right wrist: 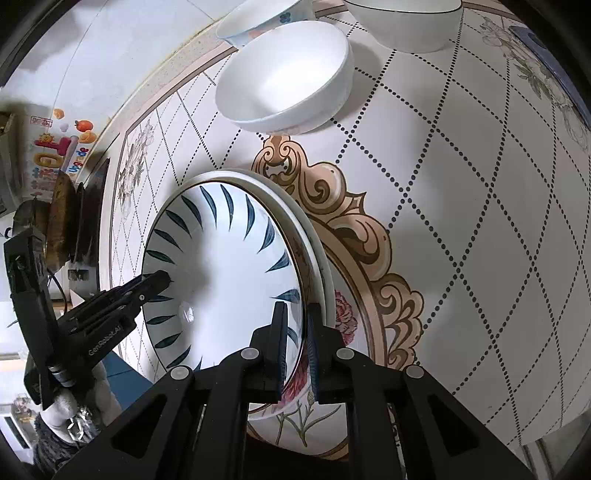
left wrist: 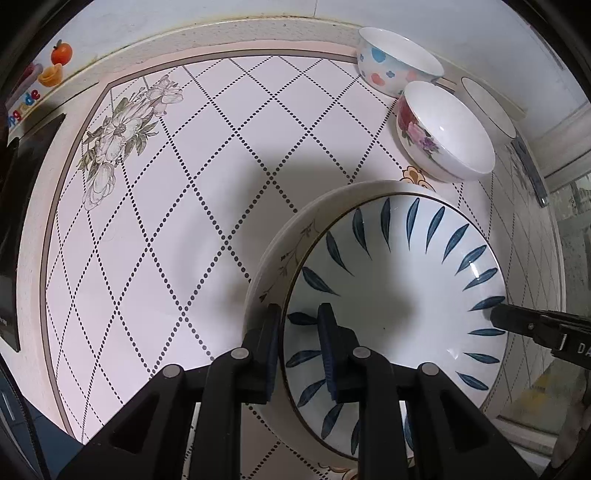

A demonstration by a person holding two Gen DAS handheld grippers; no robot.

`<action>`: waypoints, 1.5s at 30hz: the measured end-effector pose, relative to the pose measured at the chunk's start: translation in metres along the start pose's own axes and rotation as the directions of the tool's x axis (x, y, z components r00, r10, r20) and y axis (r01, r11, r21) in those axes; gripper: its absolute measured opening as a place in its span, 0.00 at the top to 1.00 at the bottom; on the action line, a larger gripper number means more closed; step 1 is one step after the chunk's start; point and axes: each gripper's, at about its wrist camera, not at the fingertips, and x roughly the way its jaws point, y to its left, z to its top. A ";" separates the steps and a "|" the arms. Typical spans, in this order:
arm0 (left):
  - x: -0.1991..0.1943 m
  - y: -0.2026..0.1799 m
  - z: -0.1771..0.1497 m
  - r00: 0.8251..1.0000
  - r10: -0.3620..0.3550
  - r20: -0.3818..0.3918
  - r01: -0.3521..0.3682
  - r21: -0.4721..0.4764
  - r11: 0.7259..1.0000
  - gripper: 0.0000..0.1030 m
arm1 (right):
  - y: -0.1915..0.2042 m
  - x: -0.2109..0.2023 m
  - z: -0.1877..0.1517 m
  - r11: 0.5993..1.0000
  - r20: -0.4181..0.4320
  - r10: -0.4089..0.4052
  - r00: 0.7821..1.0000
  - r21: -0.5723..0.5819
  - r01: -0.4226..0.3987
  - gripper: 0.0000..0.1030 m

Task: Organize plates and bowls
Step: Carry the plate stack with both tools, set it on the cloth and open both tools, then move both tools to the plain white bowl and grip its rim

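A white plate with blue leaf strokes (left wrist: 399,295) (right wrist: 221,280) lies on top of a larger flowered plate (left wrist: 275,254) (right wrist: 295,417) on the table. My left gripper (left wrist: 299,326) is shut on its rim, one finger outside and one inside; its tip (right wrist: 159,278) shows on the plate's far side in the right wrist view. My right gripper (right wrist: 297,332) straddles the opposite rim and is shut on it, also seen as a black tip (left wrist: 498,317). Both point steeply down.
Three bowls stand at the back: a dotted one (left wrist: 399,62) (right wrist: 258,18), a rose-patterned one (left wrist: 443,133) (right wrist: 284,74), a dark-rimmed white one (left wrist: 487,107) (right wrist: 406,22). The table (left wrist: 166,221) is diamond-patterned with a gold ornament (right wrist: 369,229). A dark object (left wrist: 22,221) stands at its left edge.
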 end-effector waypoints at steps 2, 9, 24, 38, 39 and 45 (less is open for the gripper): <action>0.001 -0.002 -0.001 1.000 0.014 0.003 -0.014 -0.003 1.000 0.82 | 0.000 -0.002 0.000 1.000 -0.001 0.005 1.000 0.002 -0.005 0.87; -0.002 -0.002 -0.006 0.999 0.037 -0.004 -0.037 -0.033 0.999 0.82 | 0.005 -0.006 -0.002 0.999 0.014 -0.029 0.999 -0.020 0.030 0.87; -0.125 -0.027 -0.032 0.995 0.004 0.102 -0.004 0.006 1.000 0.74 | 0.055 -0.085 -0.050 0.991 0.116 -0.072 0.991 -0.105 0.085 0.54; -0.203 -0.042 -0.071 0.983 -0.058 0.177 0.047 0.071 0.996 0.31 | 0.096 -0.175 -0.122 0.977 0.242 -0.117 0.963 -0.145 0.155 0.24; -0.206 -0.042 -0.072 0.982 -0.060 0.182 0.047 0.073 0.996 0.27 | 0.097 -0.180 -0.127 0.979 0.245 -0.112 0.963 -0.141 0.150 0.22; -0.217 -0.045 -0.077 0.980 -0.073 0.186 0.060 0.074 0.995 0.20 | 0.106 -0.198 -0.145 0.981 0.266 -0.101 0.959 -0.136 0.141 0.18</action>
